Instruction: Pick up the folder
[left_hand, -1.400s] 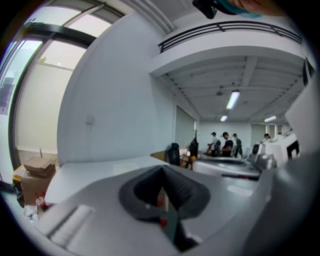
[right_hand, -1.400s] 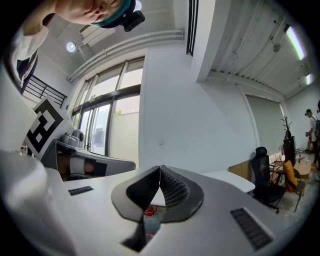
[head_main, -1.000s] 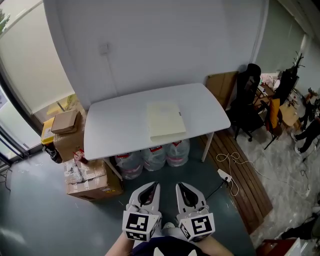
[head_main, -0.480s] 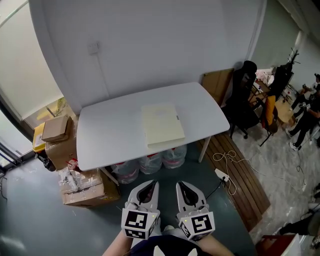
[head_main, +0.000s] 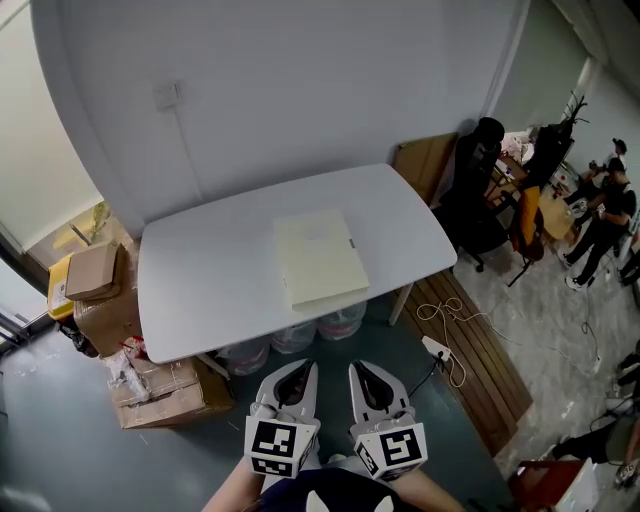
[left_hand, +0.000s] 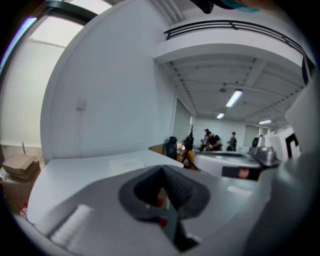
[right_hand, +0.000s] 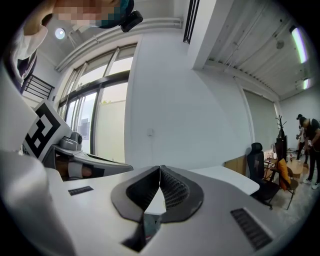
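A pale cream folder lies flat near the front middle of the white table. In the left gripper view the folder is a faint flat patch on the tabletop. Both grippers hang side by side low in the head view, well short of the table's front edge. My left gripper is shut and empty. My right gripper is shut and empty too. In the gripper views the left gripper and the right gripper show their pads pressed together.
Water jugs stand under the table. Cardboard boxes pile up at the left. A power strip with cable lies on wooden planks at the right, by a black office chair. People stand far right.
The table and folder have come nearer and slid left in the head view. Both grippers stay shut, side by side at the same spot in the picture.
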